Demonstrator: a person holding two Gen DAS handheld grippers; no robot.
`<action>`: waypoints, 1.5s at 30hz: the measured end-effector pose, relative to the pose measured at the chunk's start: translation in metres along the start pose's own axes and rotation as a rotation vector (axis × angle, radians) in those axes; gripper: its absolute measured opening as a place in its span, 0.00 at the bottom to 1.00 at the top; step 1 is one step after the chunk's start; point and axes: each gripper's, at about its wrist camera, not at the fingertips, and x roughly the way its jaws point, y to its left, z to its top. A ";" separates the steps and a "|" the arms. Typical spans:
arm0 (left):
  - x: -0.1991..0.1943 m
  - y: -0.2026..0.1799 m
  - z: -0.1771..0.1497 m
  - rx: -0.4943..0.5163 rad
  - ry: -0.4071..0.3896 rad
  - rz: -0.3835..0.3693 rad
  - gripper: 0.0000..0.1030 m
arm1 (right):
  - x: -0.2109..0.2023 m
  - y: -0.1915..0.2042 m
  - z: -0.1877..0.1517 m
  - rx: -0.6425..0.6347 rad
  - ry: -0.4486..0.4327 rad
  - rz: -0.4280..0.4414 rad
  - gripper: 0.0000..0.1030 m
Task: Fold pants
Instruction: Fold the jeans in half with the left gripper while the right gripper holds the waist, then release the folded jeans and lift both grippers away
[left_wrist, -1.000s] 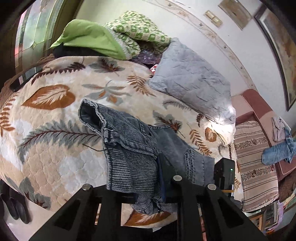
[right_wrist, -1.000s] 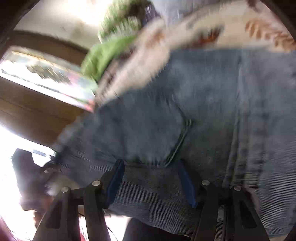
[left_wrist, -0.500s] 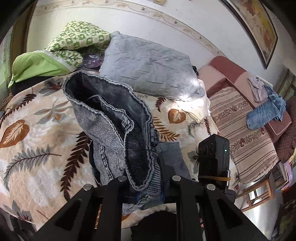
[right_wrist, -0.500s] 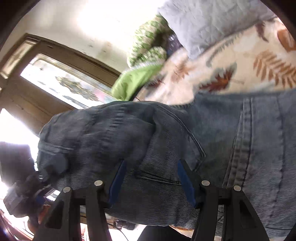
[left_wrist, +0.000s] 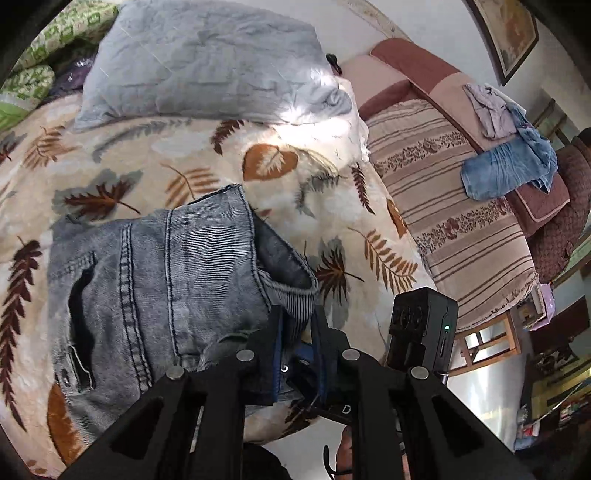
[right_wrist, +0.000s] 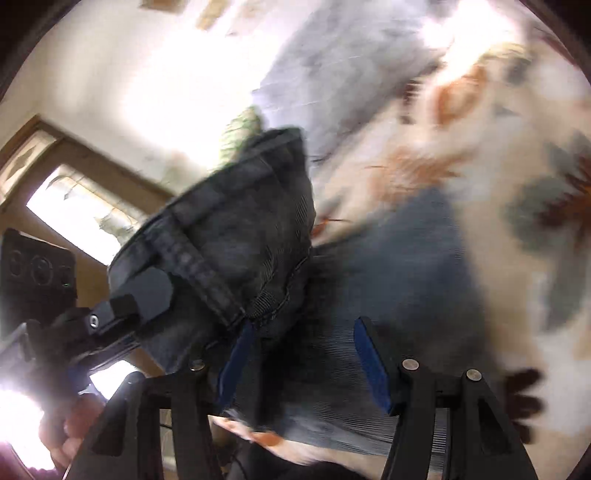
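Grey-blue denim pants (left_wrist: 155, 280) lie folded on a leaf-patterned bedspread (left_wrist: 288, 177), torn knee slits showing at the left. My left gripper (left_wrist: 297, 325) is shut on a denim edge at the fold's right corner, just above the bed. In the blurred right wrist view, my right gripper (right_wrist: 303, 354) is open, its blue pads either side of denim (right_wrist: 388, 295) lying below. The left gripper (right_wrist: 140, 295) shows there holding a raised bunch of the pants (right_wrist: 240, 236).
A grey quilted pillow (left_wrist: 207, 62) lies at the head of the bed. Green bedding (left_wrist: 26, 81) is piled at the far left. A striped sofa (left_wrist: 450, 221) with loose clothes (left_wrist: 509, 166) stands to the right. A wooden stool (left_wrist: 487, 343) is beside it.
My left gripper has carried the denim over to the right and down, laying the pants folded on the bed. My right gripper has stayed open over the cloth while swinging right.
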 end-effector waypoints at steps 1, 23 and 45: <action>0.001 -0.001 0.000 -0.003 0.005 -0.008 0.14 | -0.006 -0.009 -0.002 0.016 -0.007 -0.015 0.60; -0.036 0.119 -0.074 -0.096 -0.045 0.284 0.49 | -0.004 0.077 0.049 -0.115 -0.049 0.033 0.62; -0.004 0.092 -0.105 0.100 0.029 0.298 0.55 | 0.037 -0.002 0.010 -0.151 0.022 -0.230 0.39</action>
